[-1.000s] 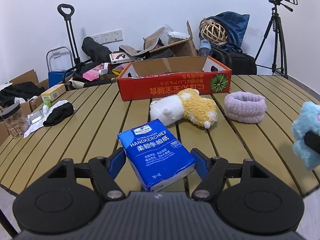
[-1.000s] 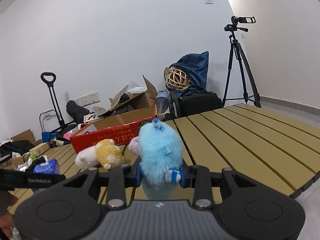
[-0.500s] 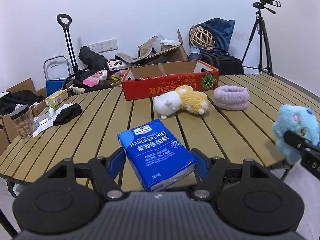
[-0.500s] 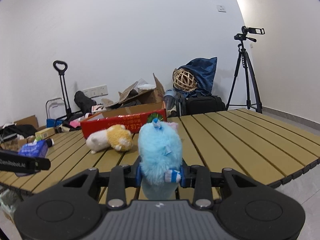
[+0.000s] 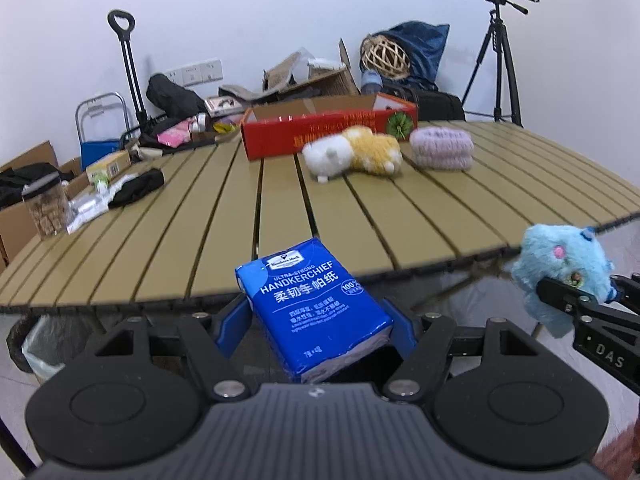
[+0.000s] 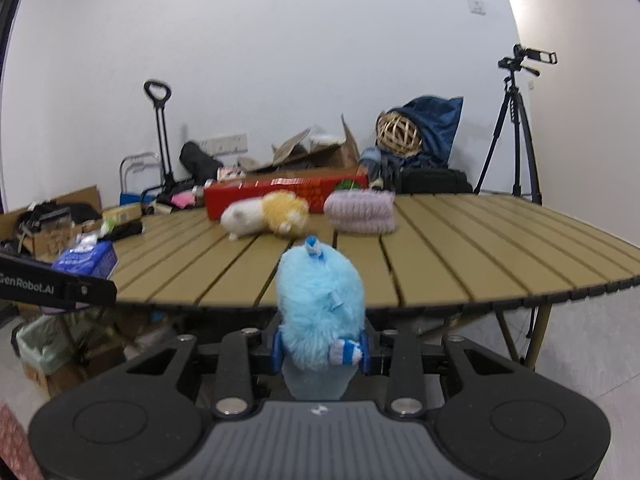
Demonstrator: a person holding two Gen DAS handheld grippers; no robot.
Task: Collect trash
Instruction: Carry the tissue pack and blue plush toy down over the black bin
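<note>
I see the blue handkerchief pack (image 5: 316, 312) low in the centre of the left view, clamped between my left gripper's (image 5: 316, 320) fingers. My right gripper (image 6: 320, 354) squeezes the blue plush toy (image 6: 320, 304) at lower centre. Both hang off the slatted table's (image 6: 460, 256) near edge.

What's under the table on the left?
Under the table at the left stands a bin with a pale green bag. What is inside it cannot be seen; the claw's body covers the rest.

table (image 5: 400, 216): plush toy (image 5: 352, 153) left of knit roll (image 5: 441, 149) | cardboard box (image 5: 328, 128) behind both
</note>
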